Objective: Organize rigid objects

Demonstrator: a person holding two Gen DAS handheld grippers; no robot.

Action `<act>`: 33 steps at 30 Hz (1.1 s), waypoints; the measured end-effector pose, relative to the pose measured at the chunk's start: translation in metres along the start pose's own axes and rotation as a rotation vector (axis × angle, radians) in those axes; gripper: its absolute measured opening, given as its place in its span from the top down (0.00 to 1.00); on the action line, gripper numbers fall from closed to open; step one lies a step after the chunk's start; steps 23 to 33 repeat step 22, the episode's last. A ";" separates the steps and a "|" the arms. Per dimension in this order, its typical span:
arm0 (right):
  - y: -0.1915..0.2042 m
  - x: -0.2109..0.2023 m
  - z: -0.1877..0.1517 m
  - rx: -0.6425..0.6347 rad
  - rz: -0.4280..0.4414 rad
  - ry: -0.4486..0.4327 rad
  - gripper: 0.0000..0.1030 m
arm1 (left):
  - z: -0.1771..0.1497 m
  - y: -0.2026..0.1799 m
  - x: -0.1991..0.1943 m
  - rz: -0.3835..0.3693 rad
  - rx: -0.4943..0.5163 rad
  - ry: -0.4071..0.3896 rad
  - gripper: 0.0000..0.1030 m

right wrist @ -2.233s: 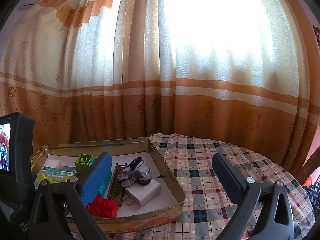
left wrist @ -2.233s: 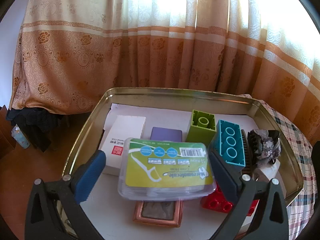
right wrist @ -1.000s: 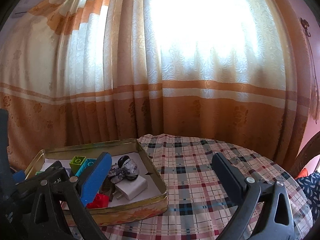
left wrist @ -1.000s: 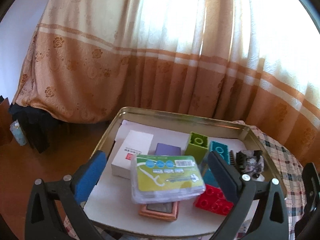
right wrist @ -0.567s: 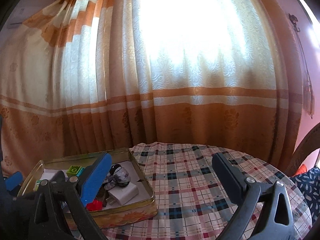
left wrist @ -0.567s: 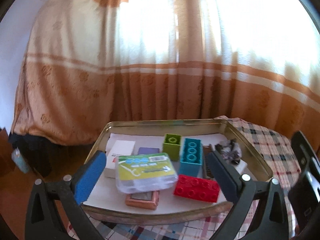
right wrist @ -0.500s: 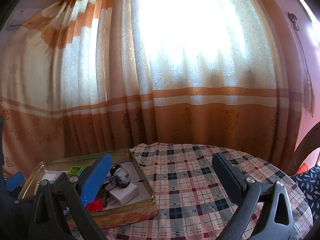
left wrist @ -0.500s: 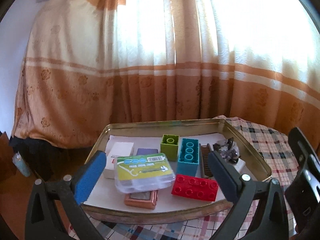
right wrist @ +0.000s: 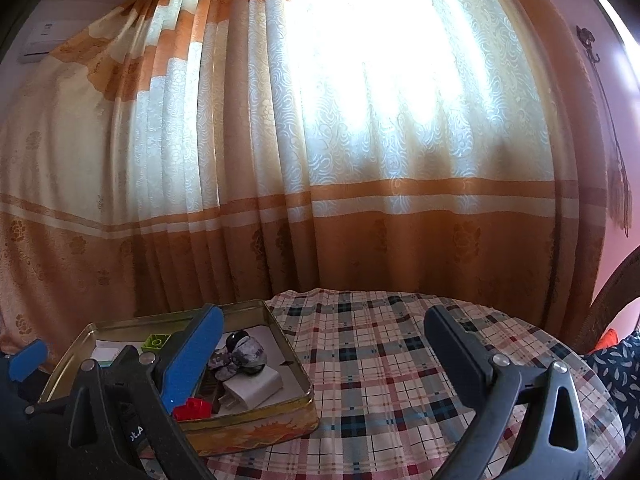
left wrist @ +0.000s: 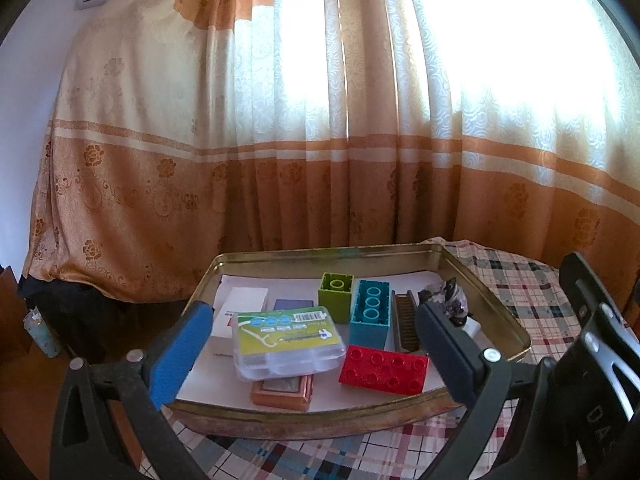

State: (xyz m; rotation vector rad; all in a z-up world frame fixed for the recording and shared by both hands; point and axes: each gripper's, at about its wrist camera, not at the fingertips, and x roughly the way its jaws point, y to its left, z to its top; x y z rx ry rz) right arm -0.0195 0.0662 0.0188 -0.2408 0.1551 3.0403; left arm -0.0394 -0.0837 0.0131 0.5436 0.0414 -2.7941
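A gold tin tray [left wrist: 496, 312] sits on the plaid table and holds the objects. A clear floss-pick box with a green label [left wrist: 286, 340] lies on a copper-framed item [left wrist: 282, 390]. Beside it are a red brick [left wrist: 384, 370], a teal brick [left wrist: 370, 314], a green brick [left wrist: 336, 290], a white box [left wrist: 236, 316], a brown comb [left wrist: 404, 324] and a white charger [right wrist: 254, 386]. My left gripper [left wrist: 312, 350] is open and empty, held back in front of the tray. My right gripper [right wrist: 324, 360] is open and empty, right of the tray [right wrist: 298, 368].
The round table carries a plaid cloth [right wrist: 400, 360]. Orange and cream curtains [left wrist: 320, 140] hang close behind it. A dark chair back [right wrist: 612, 292] stands at the far right. The floor drops off left of the tray.
My left gripper has let go of the floss-pick box, pulled back and risen away from the tray. My right gripper has also drawn back and tilted up.
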 end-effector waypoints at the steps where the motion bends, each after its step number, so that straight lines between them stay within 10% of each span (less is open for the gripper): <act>1: 0.000 0.000 0.000 -0.002 0.003 -0.003 0.01 | 0.000 0.001 0.000 0.001 -0.004 0.001 0.00; 33: -0.001 -0.001 0.000 0.000 -0.021 -0.002 0.01 | -0.001 -0.004 -0.006 0.002 0.019 -0.015 0.00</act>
